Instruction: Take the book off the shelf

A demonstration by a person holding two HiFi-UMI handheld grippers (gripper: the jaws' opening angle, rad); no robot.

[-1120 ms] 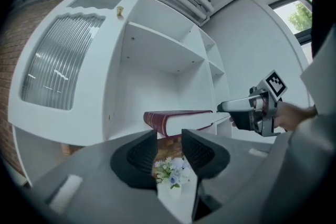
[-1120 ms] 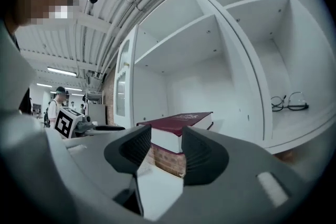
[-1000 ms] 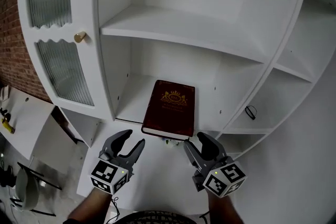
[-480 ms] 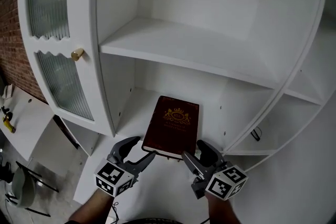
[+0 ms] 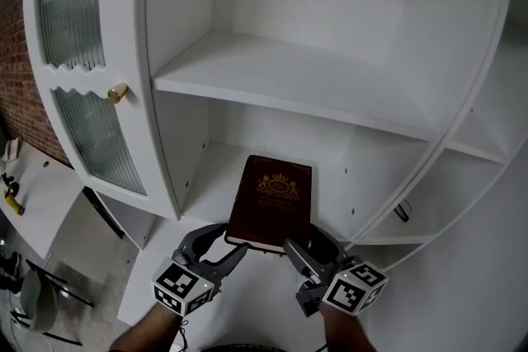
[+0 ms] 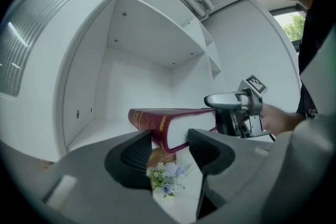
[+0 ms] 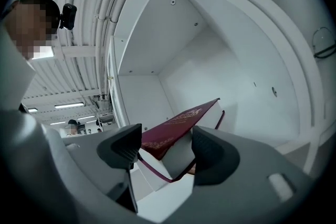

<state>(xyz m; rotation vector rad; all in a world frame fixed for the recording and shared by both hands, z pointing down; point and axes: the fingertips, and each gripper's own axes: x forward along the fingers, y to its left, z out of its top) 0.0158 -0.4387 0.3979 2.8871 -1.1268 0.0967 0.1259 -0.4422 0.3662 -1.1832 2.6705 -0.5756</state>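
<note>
Maroon book (image 5: 271, 202) above flowers (image 6: 167, 178); left hand-held gripper (image 6: 169, 139) open astride it; right hand-held gripper (image 7: 167, 136) likewise, just widened.

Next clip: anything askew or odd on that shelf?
Yes: the dark red book lies skewed on the lower shelf, its near end seemingly overhanging the front edge, and a small flower sprig pokes out underneath.
</note>
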